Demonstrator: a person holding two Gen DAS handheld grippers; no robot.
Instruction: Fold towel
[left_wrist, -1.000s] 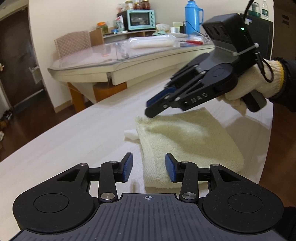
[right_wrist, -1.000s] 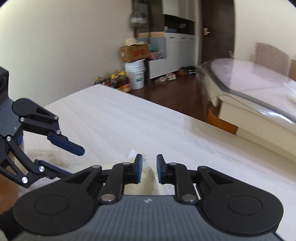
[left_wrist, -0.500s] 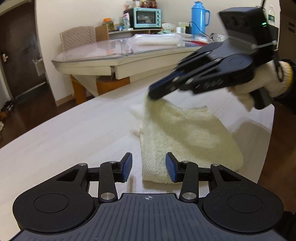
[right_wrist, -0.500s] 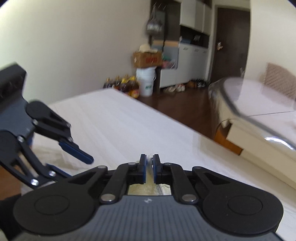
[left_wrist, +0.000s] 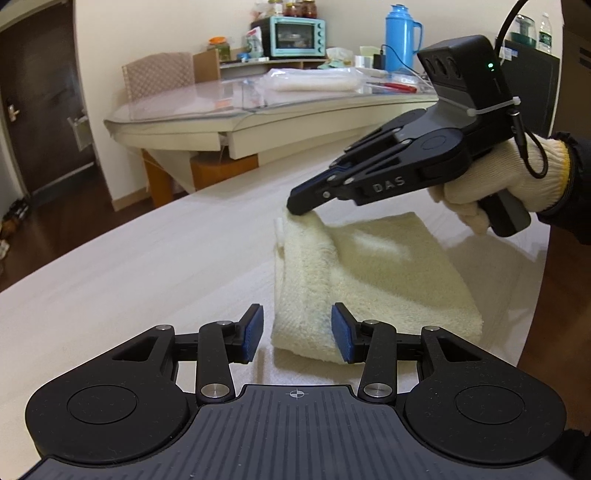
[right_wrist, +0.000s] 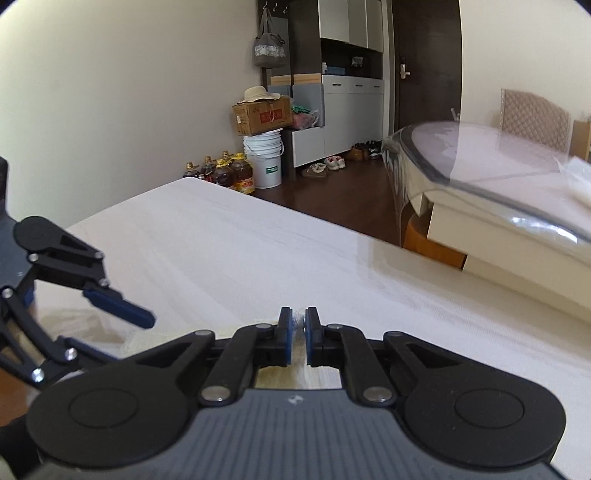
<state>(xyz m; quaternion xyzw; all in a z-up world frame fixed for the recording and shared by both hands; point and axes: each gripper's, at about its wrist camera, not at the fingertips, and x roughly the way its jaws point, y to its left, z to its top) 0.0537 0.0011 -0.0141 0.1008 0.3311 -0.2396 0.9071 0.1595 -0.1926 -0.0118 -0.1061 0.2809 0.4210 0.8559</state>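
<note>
A cream towel (left_wrist: 373, 280), folded over, lies on the white table (left_wrist: 147, 273). My left gripper (left_wrist: 297, 334) is open, its blue pads either side of the towel's near left corner, just above the table. My right gripper (left_wrist: 299, 206) is shut on the towel's far left corner and lifts it slightly. In the right wrist view the right gripper (right_wrist: 298, 332) pinches a sliver of towel (right_wrist: 297, 325), and the open left gripper (right_wrist: 110, 314) shows at the left.
A glass-topped table (left_wrist: 258, 107) with a chair, oven and blue thermos stands beyond. The white table's right edge (left_wrist: 532, 288) runs close to the towel. Oil bottles, a bucket and boxes (right_wrist: 258, 147) sit on the floor by the wall.
My right gripper closed on the towel's far left corner, lifted it, then lowered it again somewhat. My left gripper stayed open at the near corner.
</note>
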